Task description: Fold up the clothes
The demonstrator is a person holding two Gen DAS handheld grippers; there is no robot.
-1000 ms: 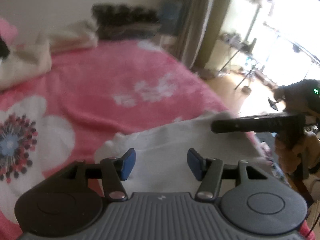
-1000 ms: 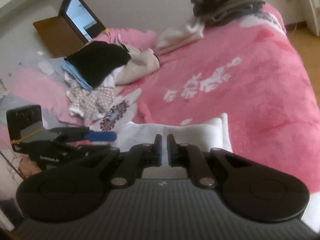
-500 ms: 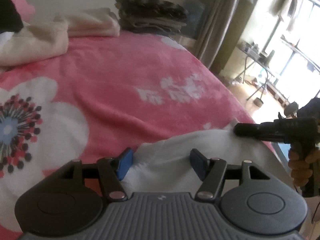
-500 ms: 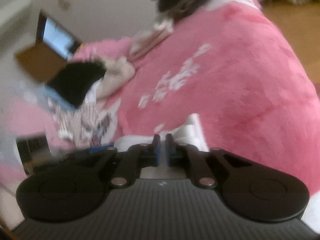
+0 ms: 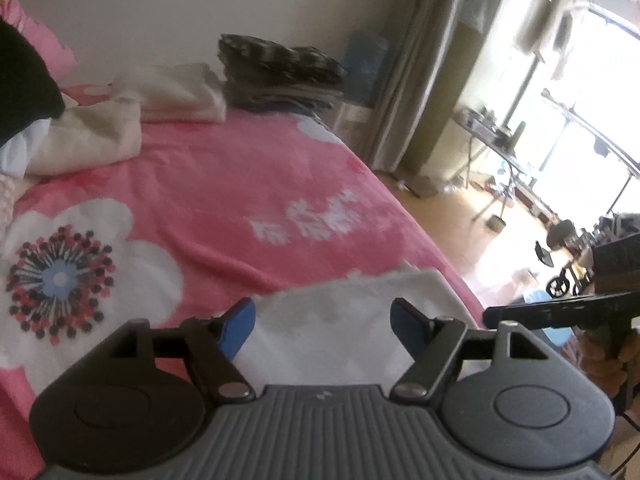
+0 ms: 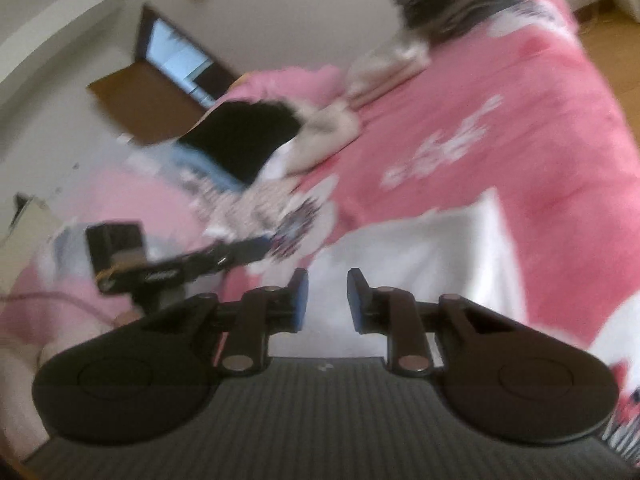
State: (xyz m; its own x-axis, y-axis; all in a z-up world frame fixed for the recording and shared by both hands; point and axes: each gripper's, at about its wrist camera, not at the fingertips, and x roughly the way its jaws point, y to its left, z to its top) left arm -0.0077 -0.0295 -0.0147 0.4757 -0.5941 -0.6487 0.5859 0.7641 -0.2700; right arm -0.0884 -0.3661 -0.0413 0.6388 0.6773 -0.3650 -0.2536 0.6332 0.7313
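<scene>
A white folded garment [image 5: 336, 332] lies at the near edge of the pink flowered bed, seen again as the white garment [image 6: 424, 252] in the right wrist view. My left gripper [image 5: 322, 322] hovers over it, open wide, nothing between its blue pads. My right gripper [image 6: 328, 296] is open a little above the garment's near side, holding nothing. The right gripper's black body [image 5: 560, 312] shows at the garment's right end in the left wrist view. The left gripper's body [image 6: 168, 272] shows at the left in the right wrist view.
Folded cream [image 5: 176, 92] and dark [image 5: 280, 68] clothes are stacked at the bed's far end. An unfolded heap with a black piece [image 6: 244, 140] lies at the far left. The bed's right edge drops to a wooden floor [image 5: 460, 216].
My right gripper has opened and let go of the white garment, which now lies on the bed. The left gripper stayed open and tilted up a little.
</scene>
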